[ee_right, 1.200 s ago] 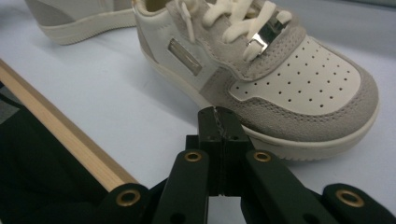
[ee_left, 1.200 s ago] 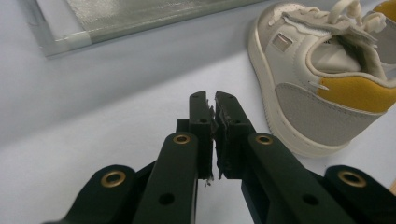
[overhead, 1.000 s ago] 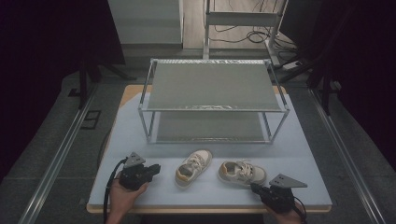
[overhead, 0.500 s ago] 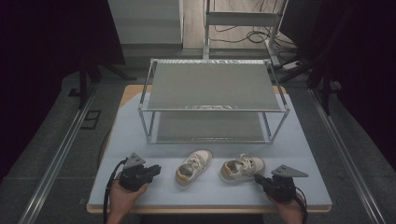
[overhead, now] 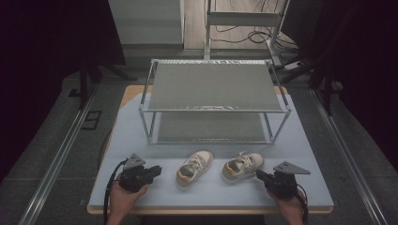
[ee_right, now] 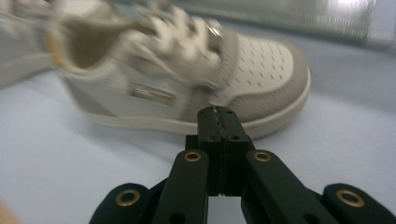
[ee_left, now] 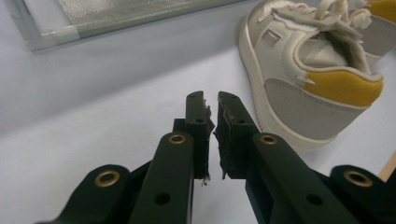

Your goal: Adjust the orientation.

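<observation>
Two small white-and-grey shoes lie on the pale blue table top. The left shoe (overhead: 194, 168) has a yellow heel patch, which the left gripper view shows at upper right on the shoe (ee_left: 308, 70). My left gripper (overhead: 157, 171) rests on the table a little left of it, jaws shut to a thin slit with nothing between them (ee_left: 211, 105). The right shoe (overhead: 242, 166) lies just ahead of my right gripper (overhead: 259, 175). In the right gripper view the shut jaw tips (ee_right: 218, 115) sit close to that shoe's sole (ee_right: 261, 70); I cannot tell if they touch.
A two-tier metal rack (overhead: 213, 101) with grey mesh shelves stands across the back half of the table; its lower edge (ee_left: 116, 18) shows in the left gripper view. The table's front edge (overhead: 211, 208) runs just behind both hands. Dark floor and rails surround the table.
My right gripper has moved away from the front edge toward the right shoe, which looks slightly turned. The left gripper and left shoe have stayed put.
</observation>
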Motion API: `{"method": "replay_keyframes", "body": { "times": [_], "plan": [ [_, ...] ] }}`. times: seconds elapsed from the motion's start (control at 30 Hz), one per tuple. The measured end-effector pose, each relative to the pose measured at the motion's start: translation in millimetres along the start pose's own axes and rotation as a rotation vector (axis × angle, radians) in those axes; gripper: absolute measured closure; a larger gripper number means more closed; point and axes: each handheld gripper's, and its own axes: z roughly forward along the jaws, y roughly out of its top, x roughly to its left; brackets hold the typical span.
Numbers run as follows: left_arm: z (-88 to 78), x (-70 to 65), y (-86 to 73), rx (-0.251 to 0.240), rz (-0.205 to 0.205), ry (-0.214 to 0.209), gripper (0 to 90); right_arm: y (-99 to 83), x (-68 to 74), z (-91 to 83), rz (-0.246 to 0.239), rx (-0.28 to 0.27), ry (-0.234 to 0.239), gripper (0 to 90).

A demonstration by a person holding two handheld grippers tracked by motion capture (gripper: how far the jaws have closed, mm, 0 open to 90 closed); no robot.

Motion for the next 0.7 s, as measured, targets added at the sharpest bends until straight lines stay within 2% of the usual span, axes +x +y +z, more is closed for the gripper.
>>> {"method": "replay_keyframes", "body": {
  "times": [0.03, 0.07, 0.17, 0.27, 0.37, 0.4, 0.43, 0.47, 0.5, 0.53, 0.6, 0.63, 0.7],
  "plan": [
    [0.0, 0.0, 0.0, 0.000, 0.000, 0.000, 82.7, 0.0, 0.0, 0.0, 0.000, 0.000, 0.000, 89.4],
    [-1.3, 0.4, 0.3, -0.005, -0.002, -0.001, 82.7, 1.7, 9.9, -12.2, -0.019, -0.036, 0.001, 89.5],
    [-2.8, 3.0, 0.3, -0.012, -0.010, -0.001, 82.7, 5.1, 26.8, -25.6, -0.047, -0.078, 0.027, 89.6],
    [-1.3, 3.4, -0.5, -0.006, -0.013, -0.003, 82.8, 10.6, 48.6, -28.9, -0.077, -0.108, 0.077, 89.6],
    [-0.4, 1.7, 0.0, -0.004, -0.010, -0.009, 82.9, 18.0, 68.6, -14.0, -0.096, -0.104, 0.125, 89.5],
    [-0.2, 1.1, 0.1, -0.004, -0.008, -0.010, 82.9, 20.1, 75.3, -6.2, -0.104, -0.091, 0.128, 89.6],
    [-0.2, 1.1, 0.1, -0.004, -0.008, -0.010, 82.9, 20.1, 75.3, -6.2, -0.104, -0.091, 0.128, 89.6],
    [-0.1, 0.6, 0.0, -0.004, -0.006, -0.009, 82.9, 22.8, 87.7, 9.5, -0.119, -0.072, 0.131, 89.5],
    [-0.1, 0.6, 0.0, -0.004, -0.006, -0.009, 82.9, 22.8, 87.7, 9.5, -0.119, -0.072, 0.131, 89.5],
    [-0.4, 0.9, -0.1, -0.004, -0.006, -0.009, 82.9, 25.3, 100.3, 25.0, -0.130, -0.055, 0.117, 89.2],
    [-0.6, 1.1, -0.1, -0.004, -0.007, -0.010, 82.8, 26.1, 104.0, 29.5, -0.134, -0.052, 0.107, 87.8],
    [-0.6, 1.4, -0.2, -0.004, -0.006, -0.010, 82.8, 28.5, 114.4, 39.6, -0.154, -0.044, 0.061, 85.5],
    [0.3, 2.1, -0.7, 0.002, -0.006, -0.012, 82.9, 29.3, 121.2, 44.4, -0.173, -0.042, 0.018, 85.6]
  ]
}}
